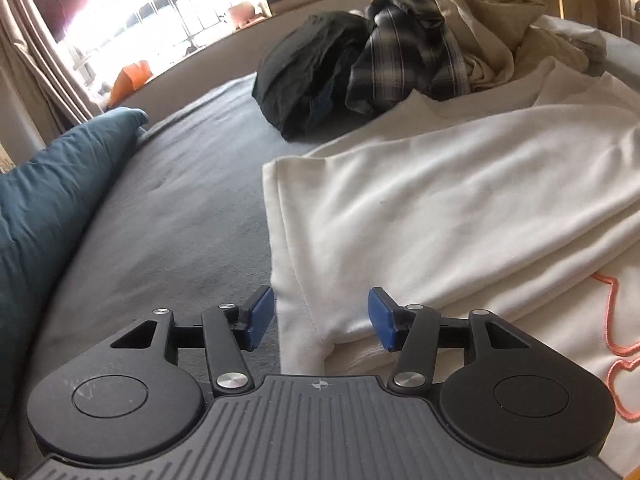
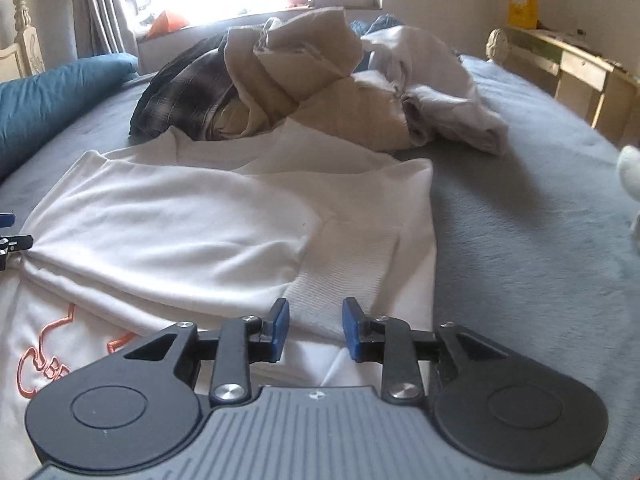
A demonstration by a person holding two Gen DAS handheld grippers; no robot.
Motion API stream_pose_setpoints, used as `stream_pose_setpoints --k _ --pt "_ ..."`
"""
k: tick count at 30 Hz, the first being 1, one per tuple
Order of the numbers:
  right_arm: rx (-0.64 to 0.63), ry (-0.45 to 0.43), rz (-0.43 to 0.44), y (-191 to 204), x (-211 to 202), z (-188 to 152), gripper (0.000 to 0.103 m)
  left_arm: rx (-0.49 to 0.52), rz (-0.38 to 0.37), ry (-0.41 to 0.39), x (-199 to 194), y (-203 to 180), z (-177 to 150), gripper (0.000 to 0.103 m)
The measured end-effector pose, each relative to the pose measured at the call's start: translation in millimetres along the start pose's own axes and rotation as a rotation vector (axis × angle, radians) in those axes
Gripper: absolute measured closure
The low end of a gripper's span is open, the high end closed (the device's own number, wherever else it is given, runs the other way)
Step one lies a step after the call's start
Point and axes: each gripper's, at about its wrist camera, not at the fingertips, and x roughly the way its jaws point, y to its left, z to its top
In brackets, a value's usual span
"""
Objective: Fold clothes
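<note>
Sweatshirt (image 2: 168, 216) lengthwise toward window

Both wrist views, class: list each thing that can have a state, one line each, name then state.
White sweatshirt: spread on the bed, partly folded, sleeves laid across the body.
Clothes pile: crumpled, unfolded.
Black garment: bunched up, unfolded.
Left gripper: open, over the sweatshirt's edge, holding nothing.
Right gripper: open, over the cuff, holding nothing.
Curtain: drawn aside.

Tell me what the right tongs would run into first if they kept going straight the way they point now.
Most likely the white sweatshirt: the right tongs stand open just above its ribbed hem, angled down toward it. Depth is hard to judge, but nothing else lies between.
</note>
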Motion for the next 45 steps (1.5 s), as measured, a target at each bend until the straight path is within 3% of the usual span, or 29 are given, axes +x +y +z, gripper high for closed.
stream_pose_setpoints --k 4,7,10,13,18,19,21,22,23,31,34,38,43,45 --pt "0.058 -0.027 0.025 13 -4 5 0.071 -0.033 -0.019 -0.011 -9 3 1 0.05" --pt "-0.02 -0.021 0.027 35 8 7 0.068 -0.021 -0.016 -0.024 -7 -2 0 0.047" --pt "-0.057 0.039 0.002 43 21 -5 0.065 -0.01 0.025 0.016 4 1 -12 0.046" --pt "-0.037 0.067 -0.011 41 8 -17 0.064 -0.066 0.039 0.049 -4 20 -23 0.046" --pt "0.071 0.135 0.076 33 -44 -28 0.058 -0.084 0.004 0.03 -48 47 -22 0.044" --pt "0.079 0.147 0.095 35 -53 -31 0.057 -0.076 -0.019 0.021 -60 50 -18 0.042" --pt "0.085 0.165 0.135 40 -71 -36 0.049 -0.071 -0.077 0.009 -80 52 -10 0.027" --pt "0.092 0.168 0.151 43 -77 -40 0.043 -0.063 -0.108 0.026 -87 50 -6 0.011" --pt "0.096 0.171 0.16 47 -81 -44 0.04 -0.057 -0.133 0.036 -91 42 -4 0.002" --pt "0.112 0.241 0.094 66 -77 -67 0.038 -0.114 -0.371 0.119 -97 -36 -11 0.002" --pt "0.119 0.259 0.048 64 -75 -71 0.032 -0.151 -0.352 0.185 -83 -61 -18 0.002" --pt "0.113 0.258 0.008 62 -71 -79 0.032 -0.136 -0.287 0.286 -70 -87 -31 0.002" --pt "0.005 0.204 -0.04 76 -70 -101 0.029 -0.143 -0.229 0.332 -71 -105 -48 0.0" --pt "-0.058 0.205 -0.041 85 -78 -114 0.022 -0.162 -0.231 0.332 -74 -101 -53 0.0"
